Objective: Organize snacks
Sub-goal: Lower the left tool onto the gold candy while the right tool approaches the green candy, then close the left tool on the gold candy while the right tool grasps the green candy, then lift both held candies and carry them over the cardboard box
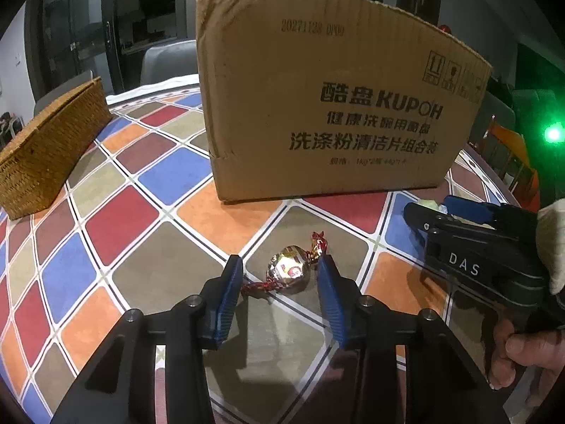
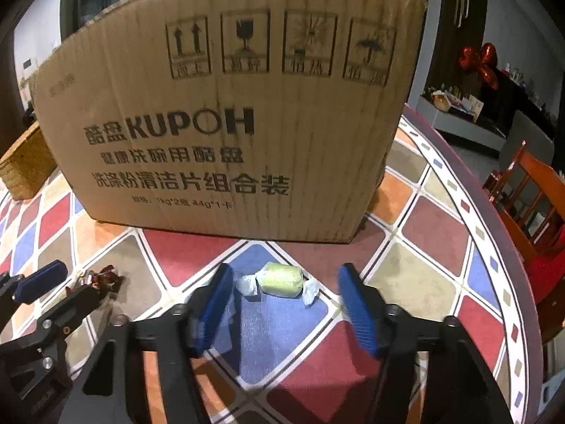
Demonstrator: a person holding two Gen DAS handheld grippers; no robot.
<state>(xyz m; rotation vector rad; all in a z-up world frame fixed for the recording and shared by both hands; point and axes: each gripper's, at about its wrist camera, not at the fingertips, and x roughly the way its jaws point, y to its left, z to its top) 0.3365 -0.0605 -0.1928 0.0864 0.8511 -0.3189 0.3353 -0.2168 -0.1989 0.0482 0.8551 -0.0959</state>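
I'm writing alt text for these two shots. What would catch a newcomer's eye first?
The tall brown cardboard box printed KUPOH fills the back of both views, standing on the tablecloth of red, blue and orange squares. In front, each blue-padded gripper straddles a sweet: the left gripper a gold foil candy with red twisted ends, the right gripper a pale green candy in clear wrap. A woven straw basket sits far left.

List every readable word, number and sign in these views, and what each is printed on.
"酷盘 KUPOH": cardboard box, front.
"洗涤粉清洁片组合装": box, lower line.
"健康洗碗用酷盘": box, middle line, partly blurred.
"20271128", roughly: box, top left; rest blurred.
Four handling pictograms: box, top; captions unreadable.
Specification line: too small.
"DAS": right claw body.
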